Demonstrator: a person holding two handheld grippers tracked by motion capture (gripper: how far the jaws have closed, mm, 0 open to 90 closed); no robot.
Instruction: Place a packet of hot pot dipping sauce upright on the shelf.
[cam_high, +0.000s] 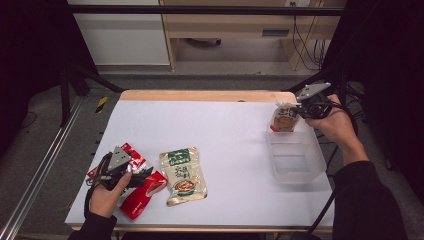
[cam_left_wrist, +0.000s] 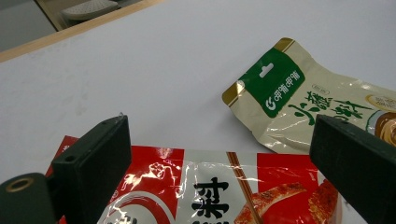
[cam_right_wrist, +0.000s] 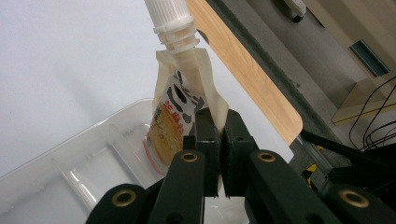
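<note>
Near the front left corner of the table (cam_high: 225, 120), my left gripper (cam_high: 137, 179) rests low over the red packet (cam_high: 145, 192), held in the left hand (cam_high: 107, 195). Jaws apart: in the left gripper view both black jaws stand wide, one at each side, with the red packet (cam_left_wrist: 224, 191) lying flat between and below them. I cannot tell whether the jaw tips touch its film. Red packet sits close to the front edge, partly under the gripper body.

Just right of it, still in the front half of the table: green-and-cream pouch (cam_high: 183, 176), lying flat, green header toward the far edge. The left gripper view shows its header corner (cam_left_wrist: 275, 84) near the red packet's upper edge; overlap or mere closeness not resolvable.

Middle of the table: bare white surface.

Right side: clear plastic tub (cam_high: 296, 159) near the right edge, long axis running front to back. Over its far end, my right gripper (cam_high: 300, 111), in the right hand (cam_high: 337, 125), is clamped on the spouted pouch (cam_high: 284, 117). The right gripper view confirms it: jaws pressed together on the pouch's side seam, spouted pouch (cam_right_wrist: 180, 112) hanging tilted, white screw cap toward the top of that view. Its lower end is within the tub's far end; whether it touches the tub (cam_right_wrist: 70, 163) floor I cannot tell. Wooden far edge of the table runs just beyond.
</note>
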